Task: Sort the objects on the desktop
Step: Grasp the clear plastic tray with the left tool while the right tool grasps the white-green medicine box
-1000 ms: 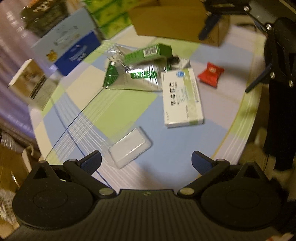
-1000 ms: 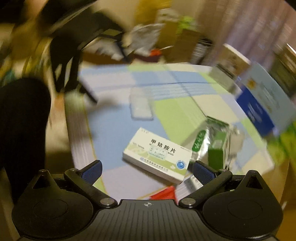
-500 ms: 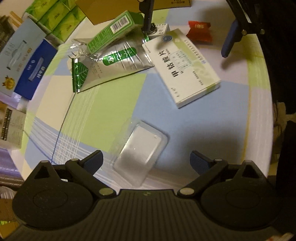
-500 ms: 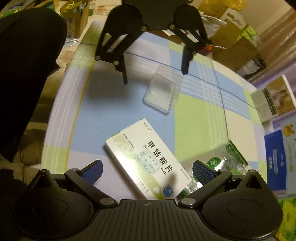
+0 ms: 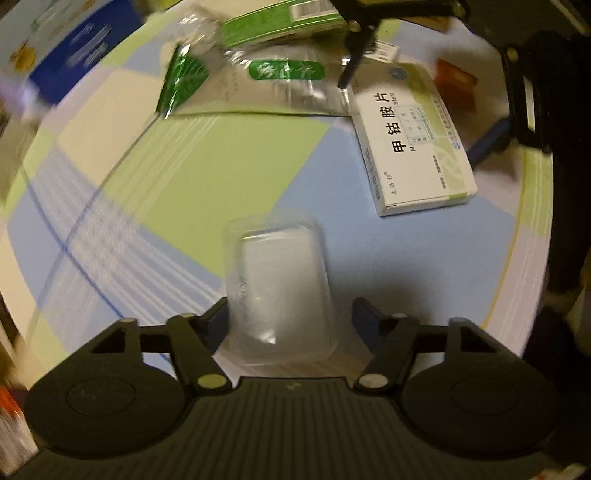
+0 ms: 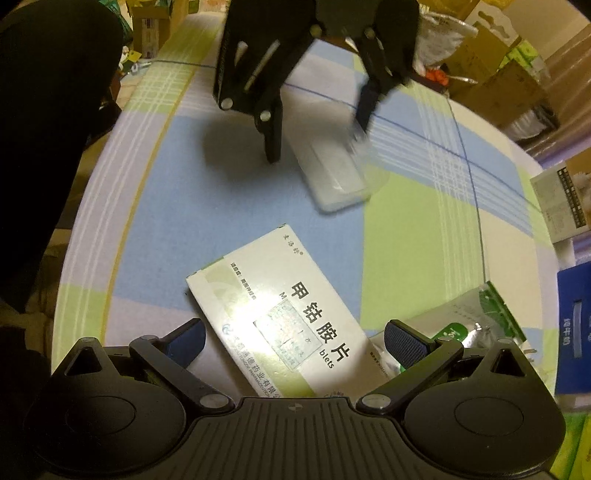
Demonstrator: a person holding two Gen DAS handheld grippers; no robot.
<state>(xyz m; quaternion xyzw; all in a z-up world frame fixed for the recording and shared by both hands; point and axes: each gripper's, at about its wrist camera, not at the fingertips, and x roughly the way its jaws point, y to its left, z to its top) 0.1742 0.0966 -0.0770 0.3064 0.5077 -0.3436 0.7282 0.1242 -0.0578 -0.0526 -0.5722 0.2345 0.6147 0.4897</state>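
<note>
A clear plastic tray [image 5: 280, 288] lies on the checked tablecloth between the fingers of my left gripper [image 5: 291, 317]. That gripper is open; its left finger touches the tray's edge and the right finger stands a little off it. The right wrist view shows the same tray [image 6: 336, 173] under the left gripper [image 6: 319, 125]. My right gripper [image 6: 295, 341] is wide open, low over a white and green medicine box [image 6: 280, 317] that lies flat between its fingers. From the left wrist view the medicine box [image 5: 413, 144] sits at the upper right.
A silver and green foil pouch [image 5: 258, 85] and a green carton [image 5: 280, 22] lie behind the medicine box, and a red packet [image 5: 454, 81] lies to its right. Blue and white boxes [image 6: 574, 332] line the table's far side. Cardboard boxes [image 6: 495, 81] stand beyond the table.
My left gripper has come down over the clear tray and its fingers have narrowed around it. My right gripper has dropped closer to the medicine box.
</note>
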